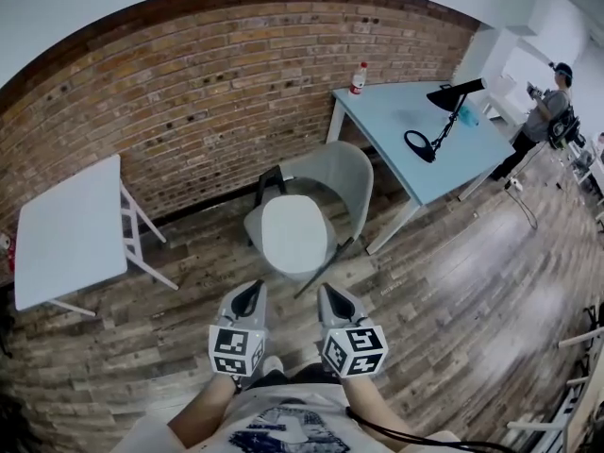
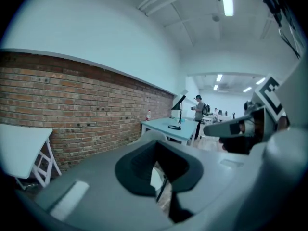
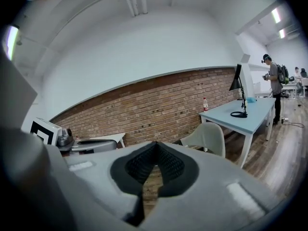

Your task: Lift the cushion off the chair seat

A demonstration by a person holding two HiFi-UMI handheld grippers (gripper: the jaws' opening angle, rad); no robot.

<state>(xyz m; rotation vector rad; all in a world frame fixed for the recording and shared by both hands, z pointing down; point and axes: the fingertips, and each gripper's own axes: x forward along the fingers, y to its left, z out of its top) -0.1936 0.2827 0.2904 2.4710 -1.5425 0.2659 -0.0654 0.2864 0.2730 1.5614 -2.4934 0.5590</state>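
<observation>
A pale grey shell chair (image 1: pixel 332 179) stands on the wood floor in front of me, with a round white cushion (image 1: pixel 294 231) lying on its seat. In the head view my left gripper (image 1: pixel 249 295) and right gripper (image 1: pixel 332 297) are held side by side just short of the chair's front edge, both pointing toward it, apart from the cushion. Both are shut with nothing between the jaws. The right gripper view shows the chair (image 3: pixel 208 136) to the right of its jaws (image 3: pixel 155 143). In the left gripper view the chair back (image 2: pixel 155 135) peeks above the shut jaws.
A light blue table (image 1: pixel 425 138) with a black desk lamp (image 1: pixel 444 113) and a bottle (image 1: pixel 358 77) stands right of the chair. A white folding table (image 1: pixel 68 230) is at the left, against the brick wall (image 1: pixel 217 92). A person (image 1: pixel 547 116) stands far right.
</observation>
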